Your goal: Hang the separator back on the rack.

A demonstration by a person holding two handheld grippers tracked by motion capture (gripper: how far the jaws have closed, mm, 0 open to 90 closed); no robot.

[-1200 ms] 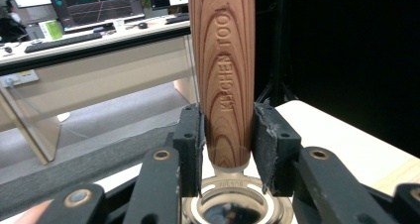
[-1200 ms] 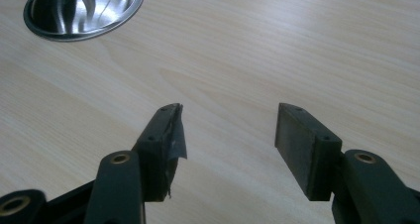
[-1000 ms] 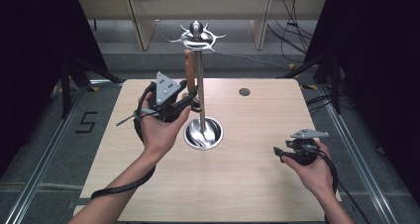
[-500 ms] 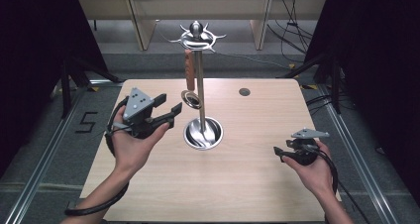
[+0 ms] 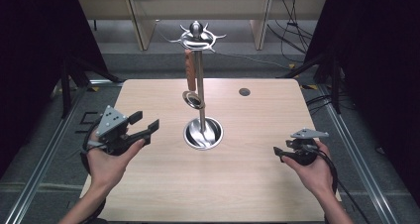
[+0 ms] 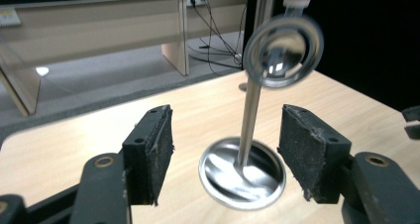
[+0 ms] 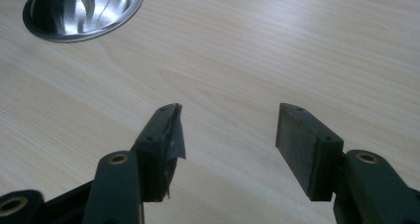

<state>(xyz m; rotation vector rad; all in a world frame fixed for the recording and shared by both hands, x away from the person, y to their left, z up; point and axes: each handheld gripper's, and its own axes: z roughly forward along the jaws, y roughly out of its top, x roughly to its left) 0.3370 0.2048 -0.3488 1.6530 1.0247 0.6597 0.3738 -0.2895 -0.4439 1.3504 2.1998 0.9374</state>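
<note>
Stand: a metal stand stood upright on the counter, near the middle and a little toward the far side; its round shiny base rested flat on the wood, and a crown of curved hooks sat on the top of the pole.
Ladle: a ladle with a brown handle hung from one hook, just beside the pole; its round metal bowl hung above the base and did not touch the counter.
Left gripper: the left gripper was held in the person's left hand over the left part of the counter, well apart from the stand and pointing toward it.
Left jaws: the jaws had just been opening and stood wide apart, with nothing between the pads; in the left gripper view the pole and the base appeared farther off, in the gap.
Right gripper: the right gripper was held in the right hand near the right edge of the counter, low over the wood.
Right jaws: wide apart, with bare counter between them in the right gripper view; the stand's base lay well apart, at the upper left.
Small mark: a small dark round spot lay on the counter to the right of the stand.
</note>
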